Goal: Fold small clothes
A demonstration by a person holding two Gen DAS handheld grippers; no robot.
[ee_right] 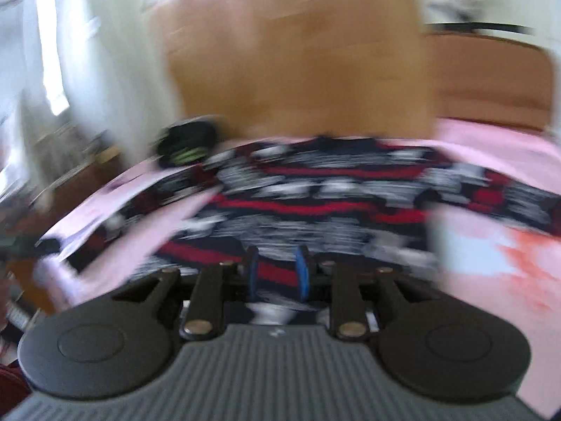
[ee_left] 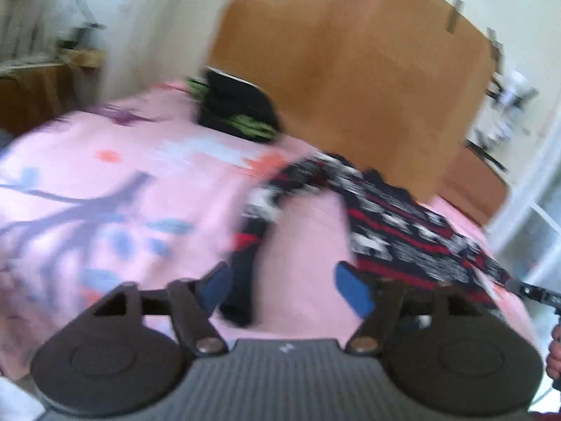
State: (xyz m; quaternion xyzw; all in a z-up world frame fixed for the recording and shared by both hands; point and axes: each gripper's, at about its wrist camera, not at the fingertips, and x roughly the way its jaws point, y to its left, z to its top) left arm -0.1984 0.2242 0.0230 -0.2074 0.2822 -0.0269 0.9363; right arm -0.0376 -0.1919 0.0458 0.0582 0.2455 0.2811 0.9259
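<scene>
Holding both tools over the bed (ee_left: 87, 189), you have the patterned sweater (ee_left: 403, 231) spread on its pink printed sheet, a dark knit banded in red and white. Both views are smeared with blur, so fine detail is lost.

Your left gripper (ee_left: 284, 284) has its jaws standing wide apart, with nothing between the blue pads (ee_left: 352, 289). One sleeve of the sweater trails down the sheet just beside the left pad, and bare pink sheet shows in the gap. The body of the sweater lies to the right of that gripper, running toward the bed's right edge.

Your right gripper (ee_right: 277, 273) has its jaws drawn close together with only a narrow gap left, and the sweater's (ee_right: 315, 203) near hem fills that gap with red and dark knit. The blur keeps you from telling whether the pads (ee_right: 301, 273) actually pinch the cloth or merely hover over it. From this side the sweater lies broad across the bed (ee_right: 491, 252), with sleeves stretched out to left and right.

A second garment (ee_left: 238, 108), black with green marks, sits bunched at the far edge of the bed, well apart from the sweater, with a wooden panel (ee_left: 350, 70) behind it.
</scene>
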